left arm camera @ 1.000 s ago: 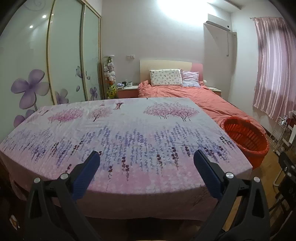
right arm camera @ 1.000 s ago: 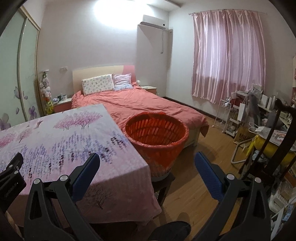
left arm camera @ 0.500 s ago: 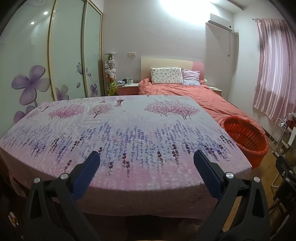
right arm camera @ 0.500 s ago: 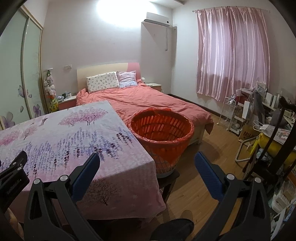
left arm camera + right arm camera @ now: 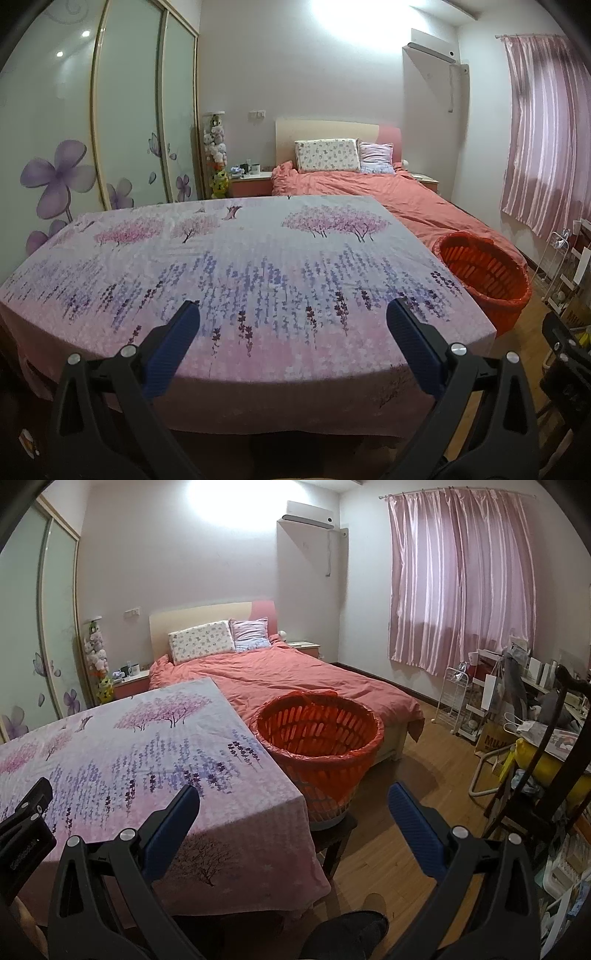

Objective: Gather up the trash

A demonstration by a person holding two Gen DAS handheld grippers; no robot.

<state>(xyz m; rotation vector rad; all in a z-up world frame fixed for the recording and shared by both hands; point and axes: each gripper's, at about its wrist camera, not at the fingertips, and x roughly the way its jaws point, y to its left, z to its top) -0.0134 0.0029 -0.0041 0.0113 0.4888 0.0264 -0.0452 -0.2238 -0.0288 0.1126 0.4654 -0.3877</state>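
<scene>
An orange slatted basket (image 5: 317, 738) lined with a red bag stands on a dark stool beside the table's right edge; it also shows in the left wrist view as the orange basket (image 5: 484, 273). The table wears a floral purple-and-pink cloth (image 5: 236, 266), and I see no trash on it. My left gripper (image 5: 293, 332) hangs open over the table's near edge, nothing between its fingers. My right gripper (image 5: 293, 812) is open too, held near the table's front right corner, in front of the basket. The left gripper's body (image 5: 26, 834) shows at the lower left.
A bed with a salmon cover (image 5: 295, 679) lies behind the table and basket. Sliding wardrobe doors (image 5: 122, 122) line the left wall. White racks, a chair and clutter (image 5: 517, 709) crowd the right side under pink curtains. A dark shoe (image 5: 351, 934) stands on the wooden floor.
Both views have shifted a little: the table cloth and basket sit slightly higher and farther. Both grippers stay open and hold nothing.
</scene>
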